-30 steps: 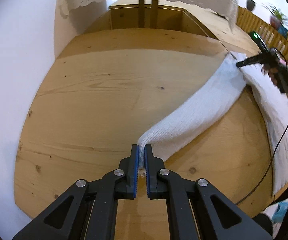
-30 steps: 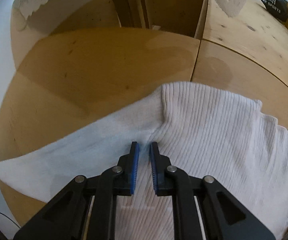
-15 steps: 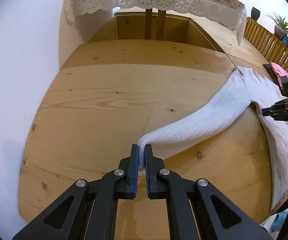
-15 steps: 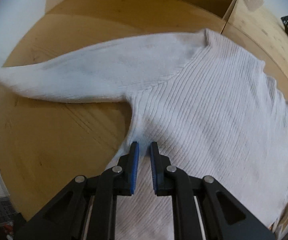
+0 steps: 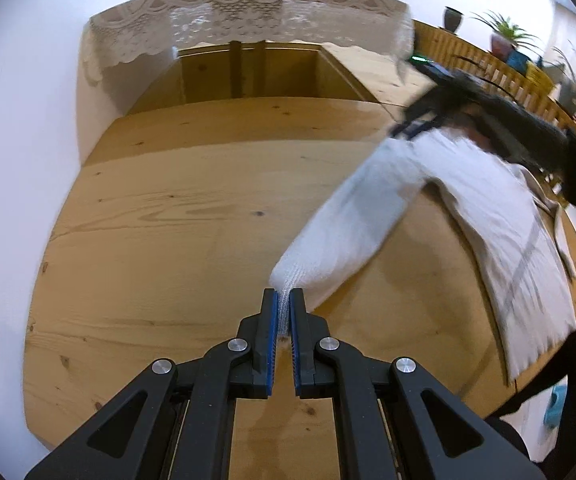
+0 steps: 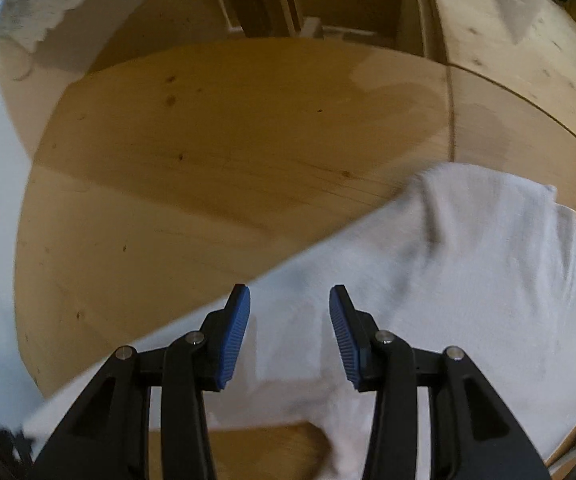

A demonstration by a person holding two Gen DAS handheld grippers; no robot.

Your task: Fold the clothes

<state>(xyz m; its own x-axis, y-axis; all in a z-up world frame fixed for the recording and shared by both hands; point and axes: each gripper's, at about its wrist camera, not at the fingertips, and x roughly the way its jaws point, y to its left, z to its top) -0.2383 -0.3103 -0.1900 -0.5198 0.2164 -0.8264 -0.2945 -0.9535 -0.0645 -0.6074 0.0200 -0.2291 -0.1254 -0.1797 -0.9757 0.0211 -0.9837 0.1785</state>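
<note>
A white ribbed knit sweater (image 5: 484,200) lies on the round wooden table (image 5: 159,216), its body at the right and one sleeve (image 5: 348,232) stretched toward me. My left gripper (image 5: 283,312) is shut on the sleeve's cuff, low over the table. In the right wrist view my right gripper (image 6: 290,320) is open and empty, held just above the sweater (image 6: 468,280) near where the sleeve meets the body. In the left wrist view it (image 5: 412,128) shows blurred over the sweater's shoulder.
A lace-edged cloth (image 5: 247,12) hangs over furniture behind the table. A wooden railing with potted plants (image 5: 508,36) runs at the far right. A beige cloth with grey stripes (image 5: 528,276) lies under the sweater at the table's right edge. White wall is at the left.
My right gripper has opened and let go of the sweater, moving up to the shoulder end of the sleeve. My left gripper still holds the cuff; the sleeve now lies straighter.
</note>
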